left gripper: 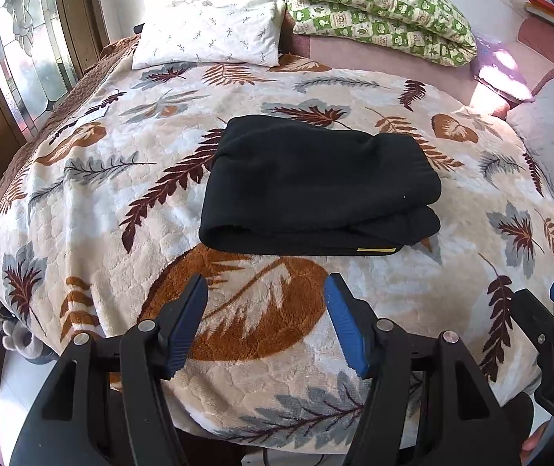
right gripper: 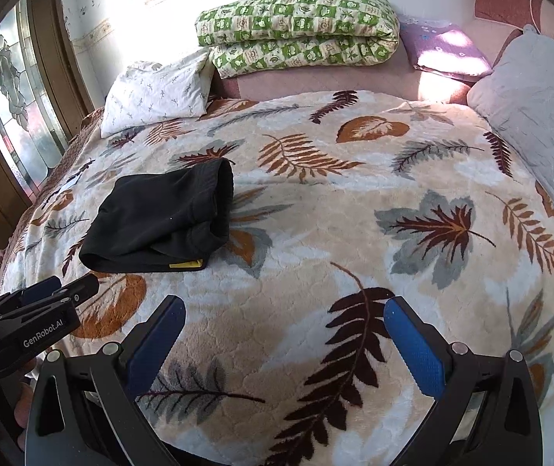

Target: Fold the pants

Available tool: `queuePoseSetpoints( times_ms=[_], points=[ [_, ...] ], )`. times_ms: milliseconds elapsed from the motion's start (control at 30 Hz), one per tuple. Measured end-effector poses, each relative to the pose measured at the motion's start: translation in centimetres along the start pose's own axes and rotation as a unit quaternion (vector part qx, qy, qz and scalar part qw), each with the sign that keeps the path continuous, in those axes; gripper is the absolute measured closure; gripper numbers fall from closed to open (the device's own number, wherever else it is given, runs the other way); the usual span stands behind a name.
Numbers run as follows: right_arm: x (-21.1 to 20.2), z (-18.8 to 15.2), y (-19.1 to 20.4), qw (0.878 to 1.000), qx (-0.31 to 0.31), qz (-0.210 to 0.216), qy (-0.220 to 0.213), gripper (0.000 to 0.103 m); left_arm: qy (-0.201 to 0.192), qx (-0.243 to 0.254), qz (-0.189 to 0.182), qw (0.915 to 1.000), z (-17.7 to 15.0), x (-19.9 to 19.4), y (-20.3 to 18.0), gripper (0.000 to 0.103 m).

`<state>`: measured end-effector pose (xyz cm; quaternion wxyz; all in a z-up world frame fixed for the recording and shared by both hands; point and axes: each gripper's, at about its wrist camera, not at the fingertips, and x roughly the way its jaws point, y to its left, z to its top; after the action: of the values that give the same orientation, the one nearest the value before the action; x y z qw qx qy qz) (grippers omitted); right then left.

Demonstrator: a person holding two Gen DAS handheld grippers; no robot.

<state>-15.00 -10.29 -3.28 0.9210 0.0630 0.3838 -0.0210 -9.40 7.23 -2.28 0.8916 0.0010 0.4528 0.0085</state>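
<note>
Pants [left gripper: 319,186] folded on blanket [left gripper: 121,202]; left gripper [left gripper: 265,322], right gripper [right gripper: 284,345] hover near, jaws wide, empty.

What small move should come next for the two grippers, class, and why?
Probably none on the cloth: draw both back. The black pants already lie in a compact folded bundle on the blanket, and the left gripper and right gripper are open, empty and apart from them.

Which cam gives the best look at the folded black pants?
Left wrist: the black pants lie centred ahead of its open jaws, layers and yellow tag visible. Right wrist shows them smaller, off to the left, seen from one end.
</note>
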Motion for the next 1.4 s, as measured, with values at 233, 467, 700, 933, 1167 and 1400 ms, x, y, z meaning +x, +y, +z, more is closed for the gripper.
queuePoseSetpoints(
  times_ms=[233, 467, 700, 933, 1167, 1400],
  points=[
    [0.6, 0.0, 0.0, 1.000, -0.006, -0.013, 0.011, 0.000, -0.002, 0.006, 0.004, 1.0000, -0.1, 0.2, -0.3, 0.041],
    [1.0, 0.2, 0.3, 0.999, -0.022, -0.033, 0.014, 0.000, -0.004, 0.011, 0.008, 0.9999, 0.0, 0.5, -0.6, 0.041],
    [1.1, 0.5, -0.2, 0.999, -0.025, -0.046, 0.011, 0.000, 0.001, 0.012, 0.007, 0.9999, 0.2, 0.8, -0.6, 0.041],
    [1.2, 0.5, -1.1, 0.999, -0.005, -0.048, 0.020, 0.000, 0.000, 0.019, 0.000, 0.9998, 0.1, 0.8, -0.8, 0.041],
    [1.1, 0.4, -0.8, 0.999, -0.010, -0.045, 0.023, 0.000, -0.002, 0.018, -0.007, 0.9998, 0.1, 0.4, -0.7, 0.041],
    [1.1, 0.4, -0.6, 0.999, -0.010, -0.042, 0.023, 0.000, -0.003, 0.014, -0.010, 0.9998, 0.1, 0.1, -0.6, 0.041]
  ],
)
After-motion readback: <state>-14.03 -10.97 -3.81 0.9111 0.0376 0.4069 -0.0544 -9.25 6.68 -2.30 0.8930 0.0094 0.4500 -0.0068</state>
